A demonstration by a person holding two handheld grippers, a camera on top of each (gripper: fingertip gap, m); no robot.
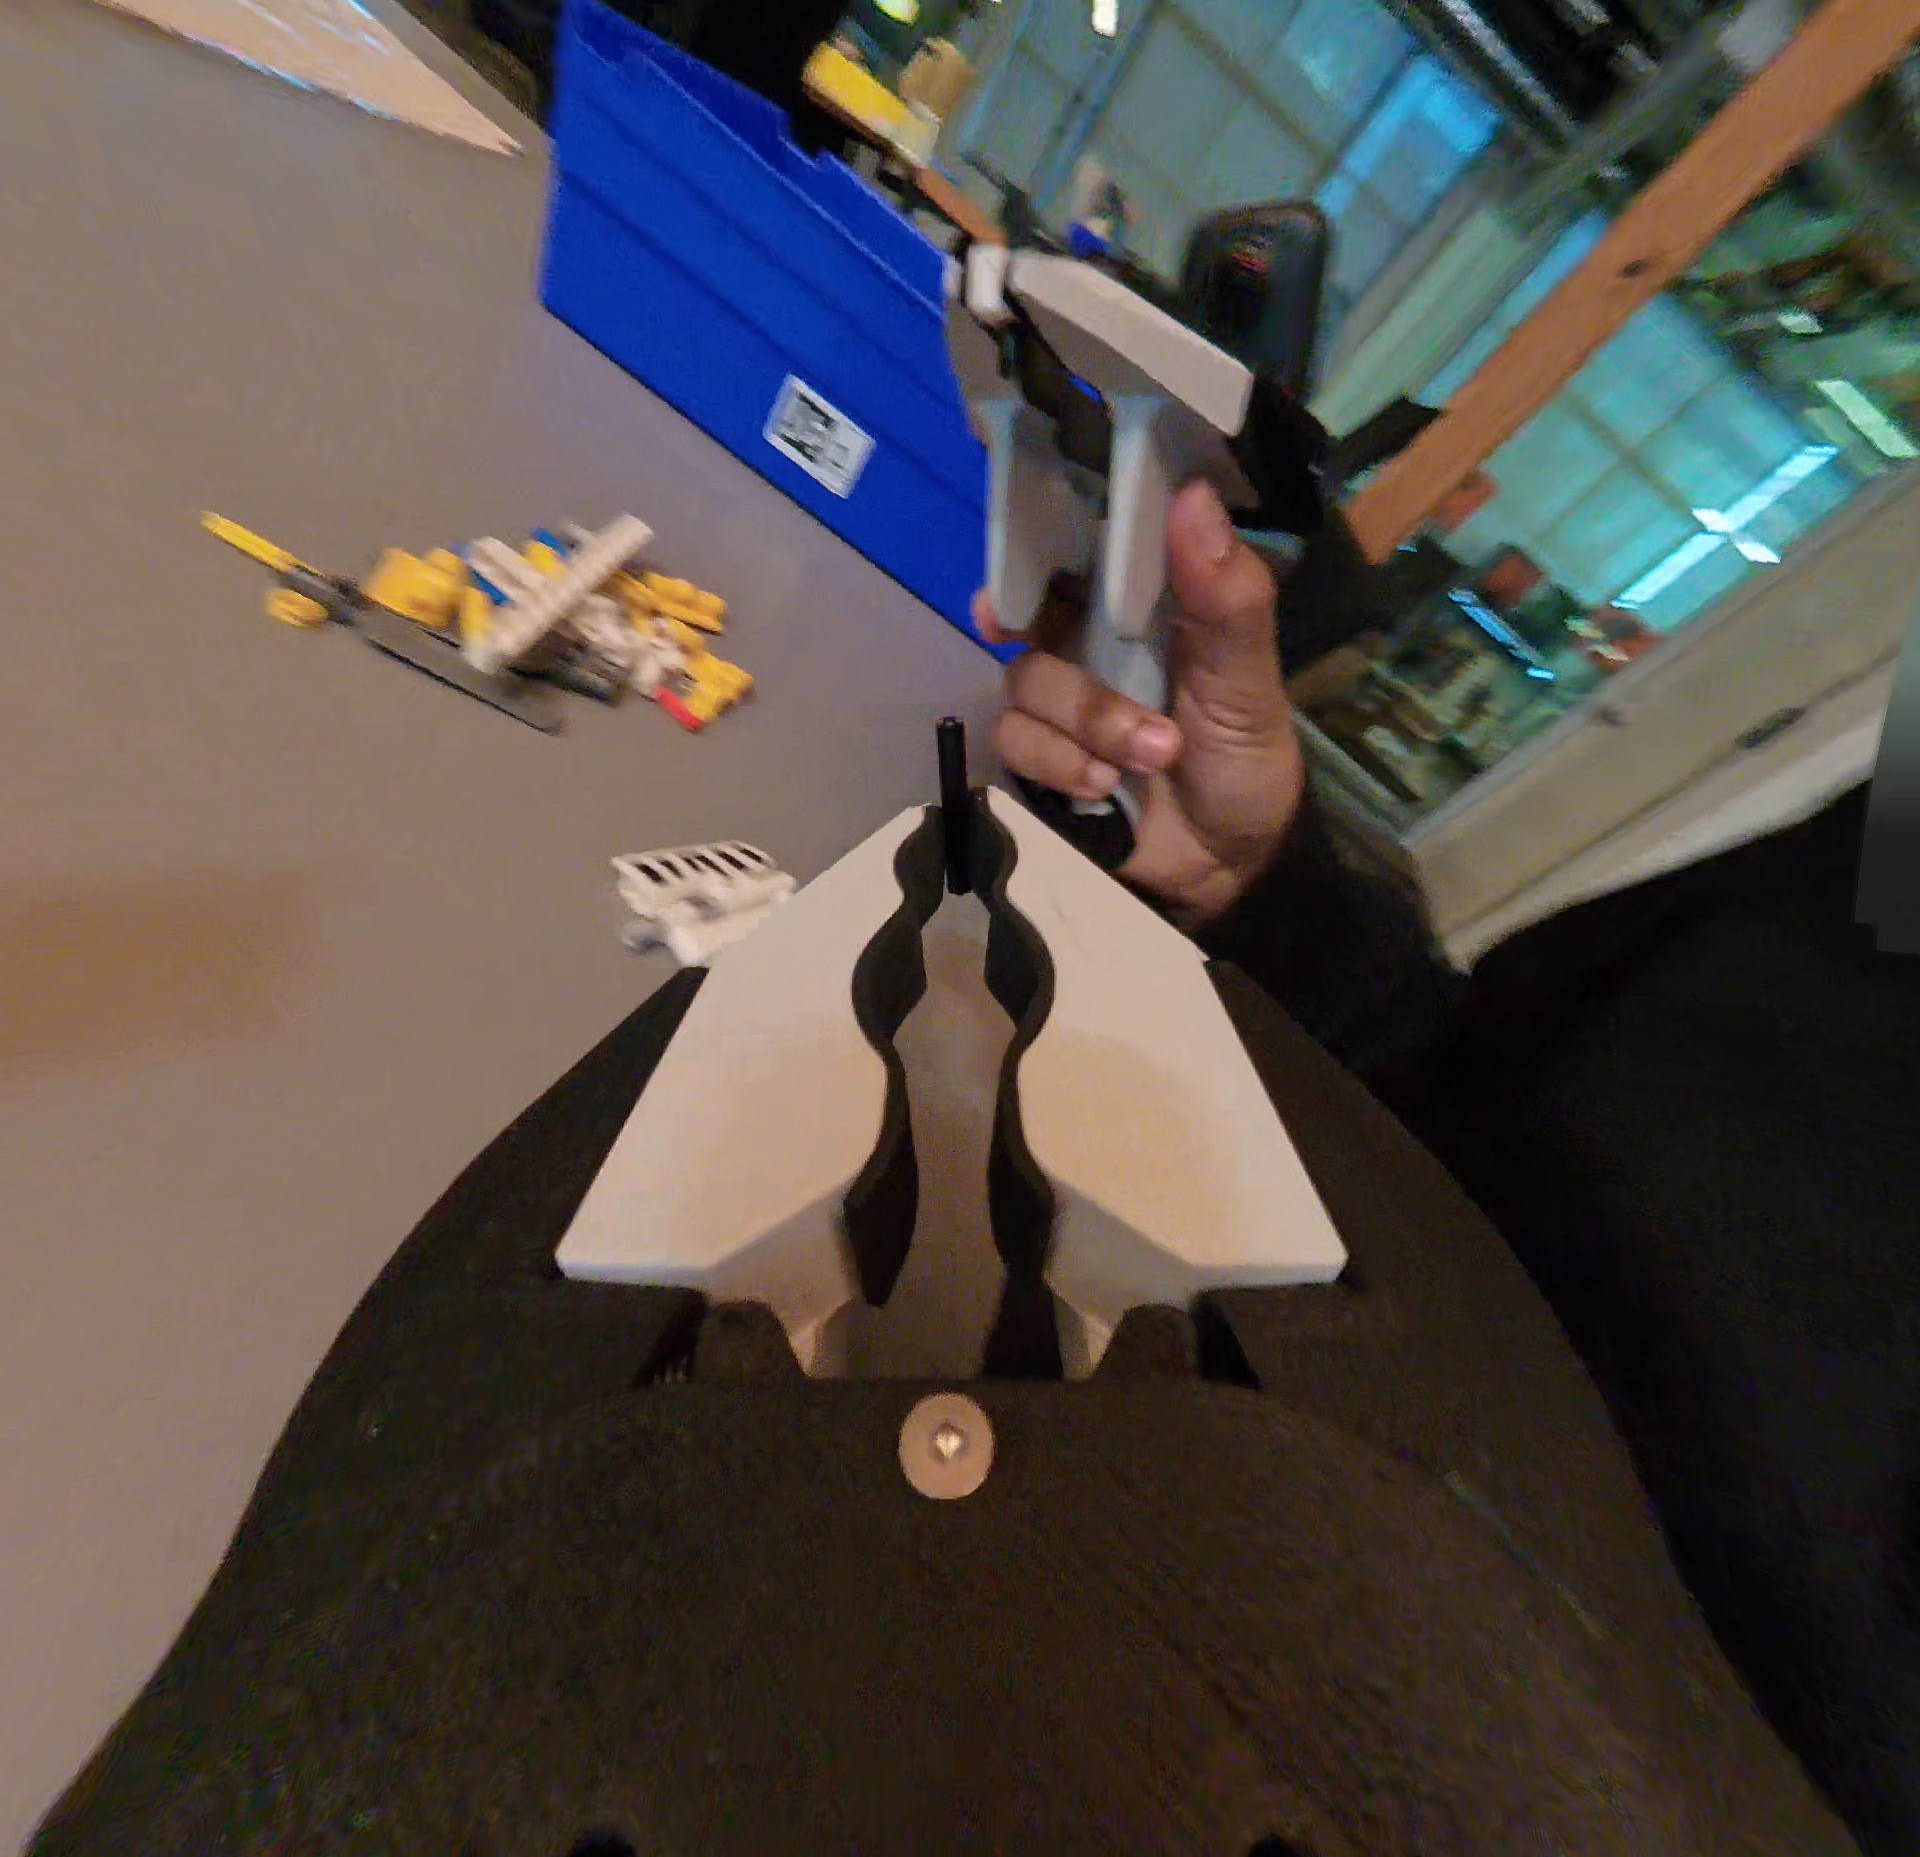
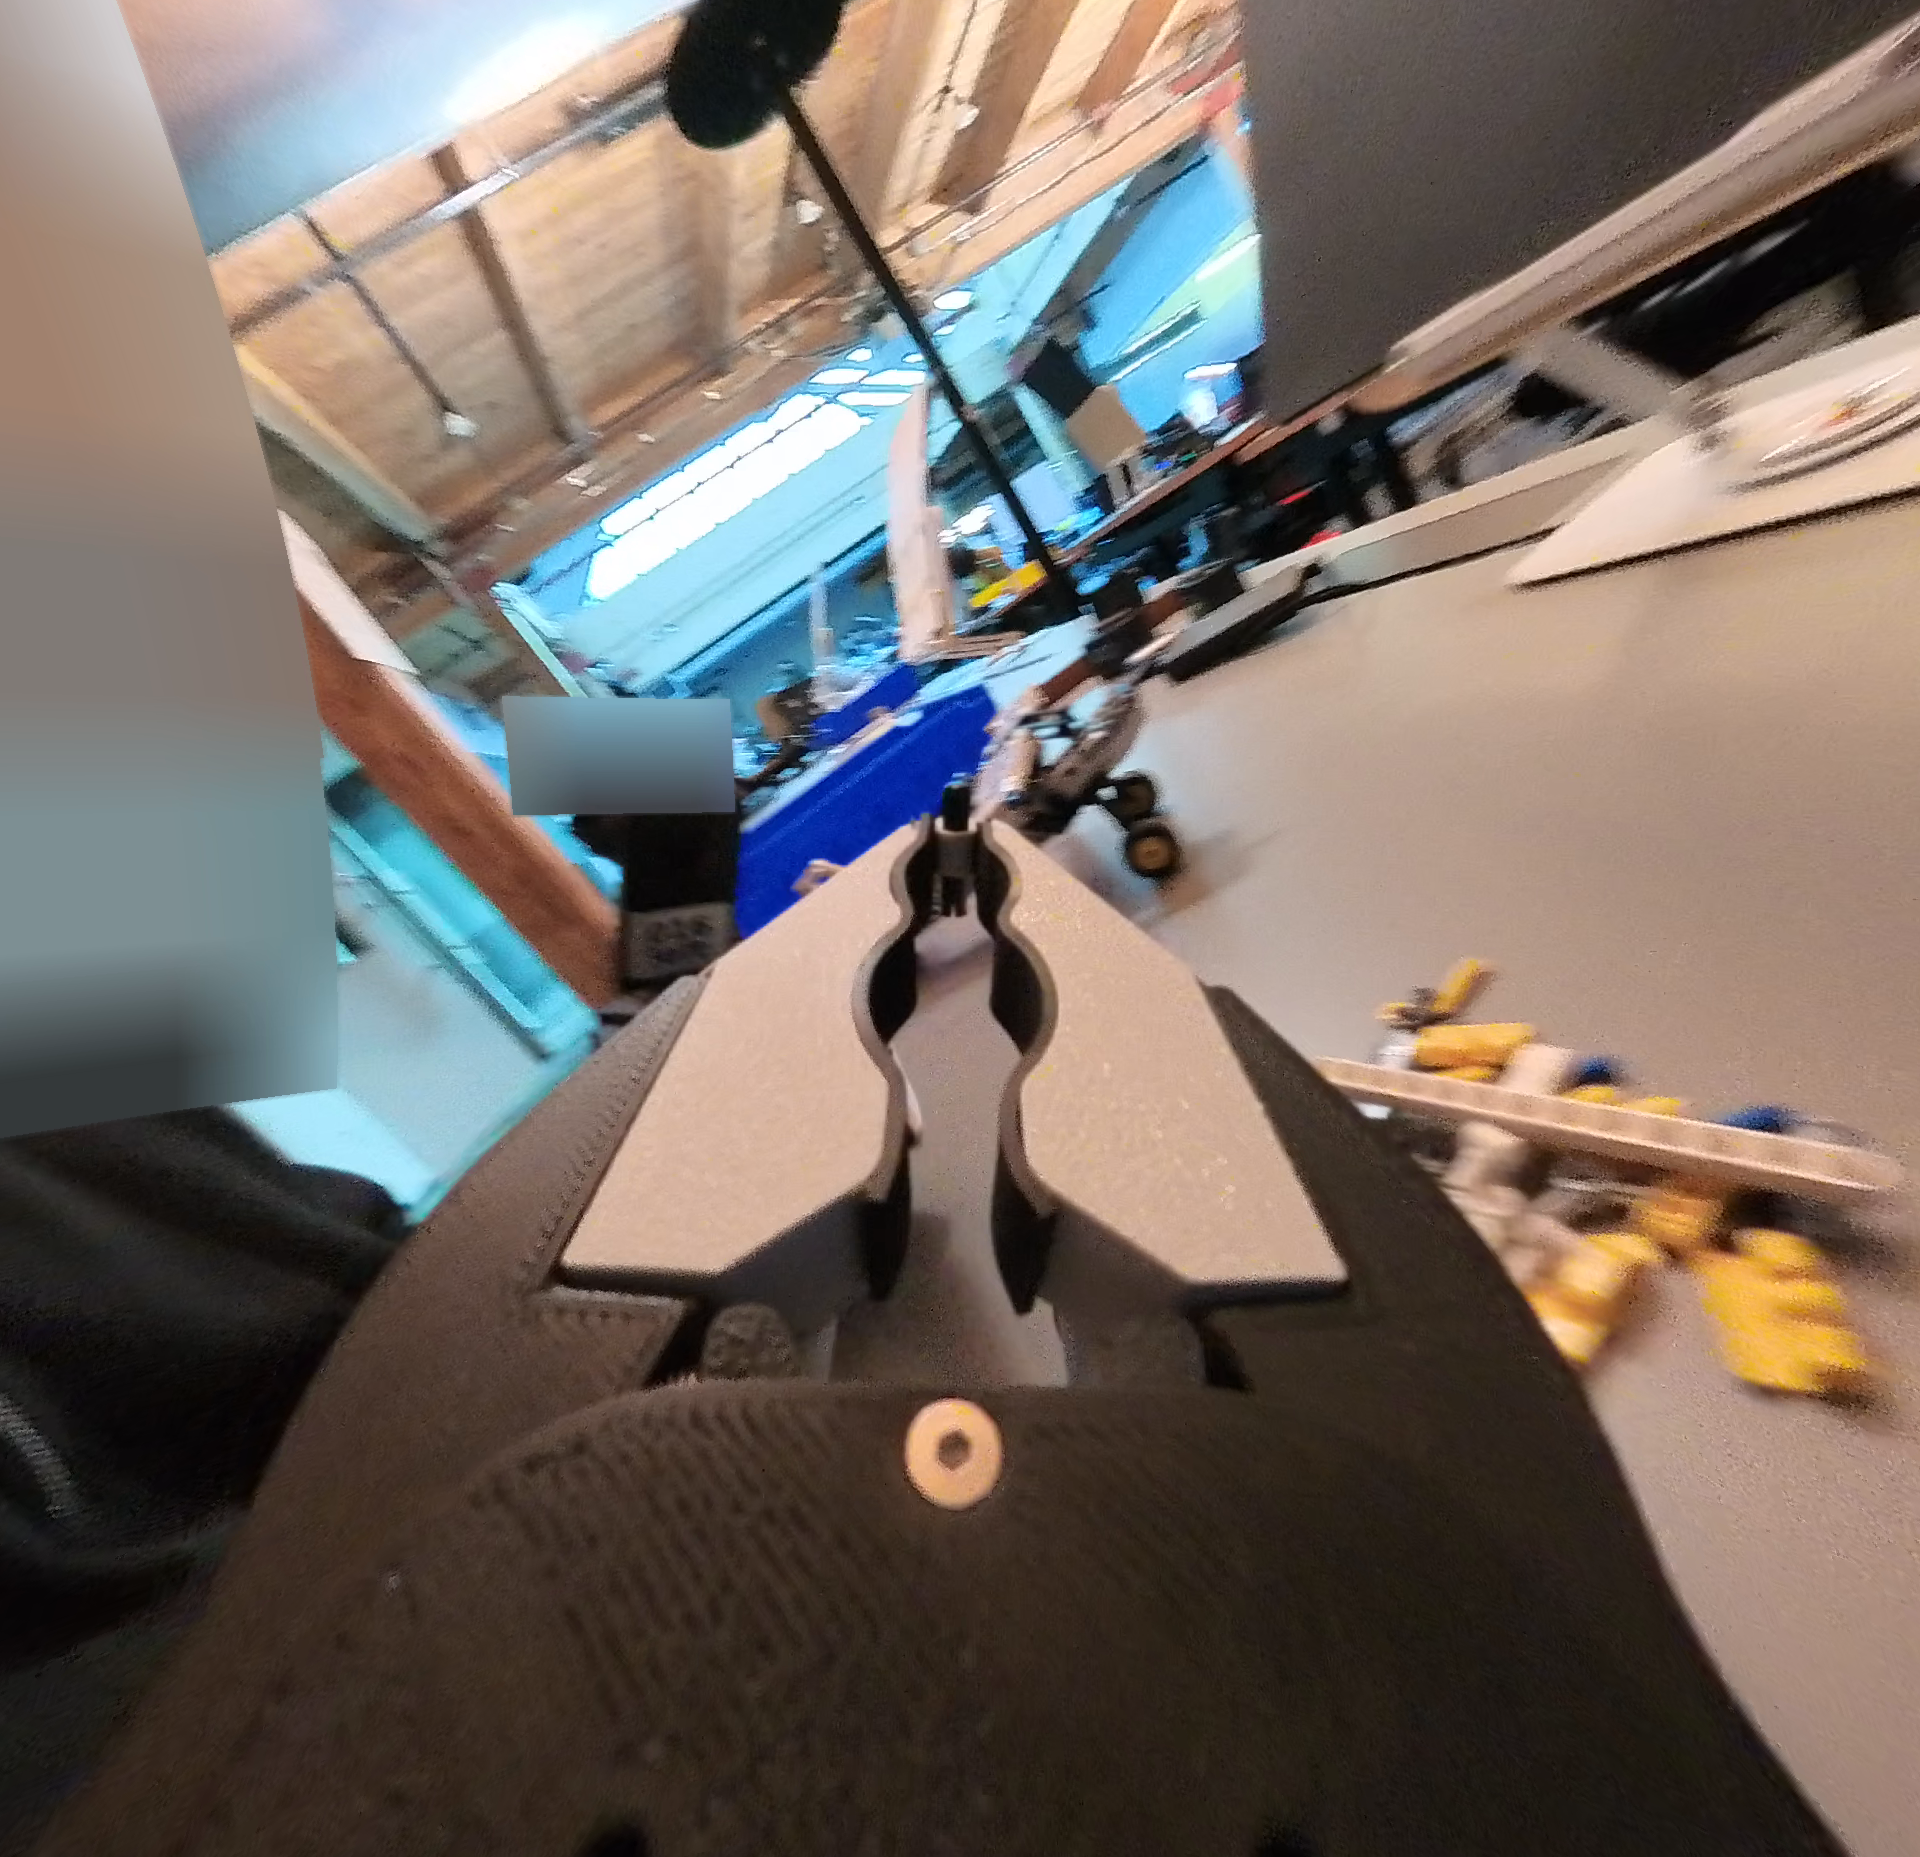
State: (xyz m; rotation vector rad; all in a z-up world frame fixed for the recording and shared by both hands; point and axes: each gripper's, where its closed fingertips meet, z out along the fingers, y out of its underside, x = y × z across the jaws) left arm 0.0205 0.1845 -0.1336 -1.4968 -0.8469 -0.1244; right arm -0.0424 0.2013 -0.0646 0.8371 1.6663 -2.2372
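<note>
My left gripper (image 1: 956, 841) is shut on a thin black rod (image 1: 950, 768) that sticks out past its fingertips, held above the grey table (image 1: 260, 872). The other gripper (image 1: 1070, 519) shows beyond it, held up in a person's hand (image 1: 1195, 727). A small white ribbed building piece (image 1: 696, 888) lies on the table just left of my left fingertips. My right gripper (image 2: 951, 851) is shut on a small grey and black pin (image 2: 951, 836) at its fingertips, raised over the table.
A pile of yellow, white and blue building pieces (image 1: 540, 607) lies on the table; it also shows in the right wrist view (image 2: 1621, 1173). A blue bin (image 1: 748, 280) stands behind. A wheeled model (image 2: 1101, 779) stands on the table. A black stand with a round disc (image 2: 753, 41) rises behind. There is about 10 centimeters between the tips of the two grippers. My left gripper's tips are some 7 centimeters from the small white ribbed building piece (image 1: 696, 888).
</note>
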